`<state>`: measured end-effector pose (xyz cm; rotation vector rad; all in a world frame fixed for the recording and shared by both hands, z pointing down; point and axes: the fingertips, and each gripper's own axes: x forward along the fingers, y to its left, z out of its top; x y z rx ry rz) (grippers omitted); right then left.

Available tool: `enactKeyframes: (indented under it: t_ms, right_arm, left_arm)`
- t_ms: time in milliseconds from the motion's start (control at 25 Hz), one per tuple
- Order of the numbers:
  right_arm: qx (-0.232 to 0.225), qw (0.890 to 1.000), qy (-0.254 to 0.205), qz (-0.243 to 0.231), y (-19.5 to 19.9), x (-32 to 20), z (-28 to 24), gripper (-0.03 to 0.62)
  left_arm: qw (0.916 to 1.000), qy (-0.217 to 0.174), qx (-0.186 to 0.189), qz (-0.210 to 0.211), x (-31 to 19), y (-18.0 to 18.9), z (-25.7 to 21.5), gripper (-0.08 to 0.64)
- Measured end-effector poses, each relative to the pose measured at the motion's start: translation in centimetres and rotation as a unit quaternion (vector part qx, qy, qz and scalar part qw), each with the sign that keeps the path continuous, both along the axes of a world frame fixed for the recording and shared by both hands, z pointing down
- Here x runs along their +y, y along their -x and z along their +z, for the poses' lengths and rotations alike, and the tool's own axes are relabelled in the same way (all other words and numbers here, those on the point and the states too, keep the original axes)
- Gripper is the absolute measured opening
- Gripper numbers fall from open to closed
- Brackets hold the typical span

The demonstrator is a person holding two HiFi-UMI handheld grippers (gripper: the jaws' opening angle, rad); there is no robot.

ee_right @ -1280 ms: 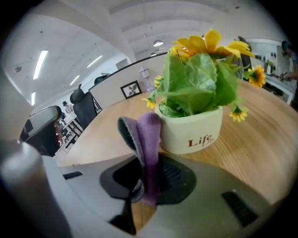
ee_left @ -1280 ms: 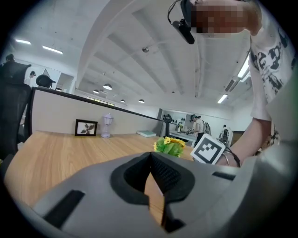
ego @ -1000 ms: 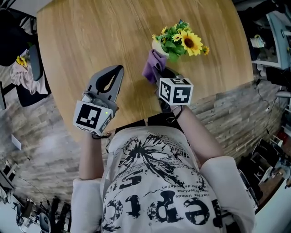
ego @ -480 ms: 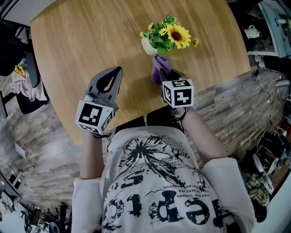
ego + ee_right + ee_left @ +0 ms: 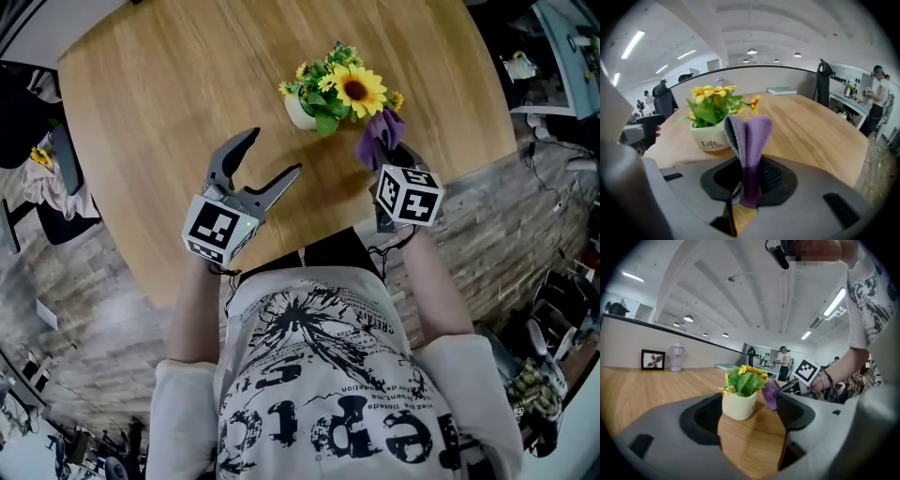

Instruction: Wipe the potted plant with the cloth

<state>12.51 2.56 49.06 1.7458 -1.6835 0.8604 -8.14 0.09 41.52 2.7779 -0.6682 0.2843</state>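
Wood grain runs across the round-edged table point(image 5: 169, 112), pale and smooth. On it the potted plant point(image 5: 328, 94) stands upright, near the edge closest to you. Its pot point(image 5: 708, 138) is a small rounded cream cup with a glossy skin and the word "Life" printed on it. It carries broad green leaves, small yellow blooms and one sunflower point(image 5: 356, 89) with a dark centre. The cloth point(image 5: 752, 136) is purple and fuzzy, folded into a tall loop with a greyer inner face.

Your right hand-held gripper point(image 5: 748, 183) is matte grey with dark ribbed pads, and those pads are pinched tight on the lower end of the cloth. The free fold stands up just beside the sunflower, on your right side of the plant. You cannot tell from these views whether it touches the leaves.

Your left hand-held gripper point(image 5: 274, 153) has just been opening. Its curved grey jaws, pressed together a moment ago, now stand spread in a V with nothing between them. The pot sits ahead of the gap, apart from the tips.

Since a second ago the cloth has swung from the pot's near left side round to the right of the flowers.
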Motion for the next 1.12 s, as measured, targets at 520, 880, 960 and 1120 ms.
enactKeyframes:
  t_ms: [520,880,960,1120]
  right_arm:
    - [0.071,0.995,-0.044,-0.063,-6.6,-7.9,-1.2,0.083]
    - [0.086,0.985,-0.056,-0.141,-6.9,-11.6,-0.8,0.081]
    - [0.087,0.983,-0.058,-0.154,-7.0,-12.1,-0.8,0.081]
    - [0.085,0.982,-0.060,-0.157,-7.3,-13.0,-0.4,0.081]
  left_arm:
    - [0.9964,0.016,-0.069,0.046,-5.2,-6.0,6.3,0.563]
    - [0.9867,-0.015,-0.124,0.104,-7.1,-9.6,7.8,0.571]
    - [0.9848,-0.013,-0.130,0.114,-7.1,-10.0,8.3,0.571]
    - [0.9781,-0.020,-0.157,0.135,-6.8,-10.7,9.4,0.543]
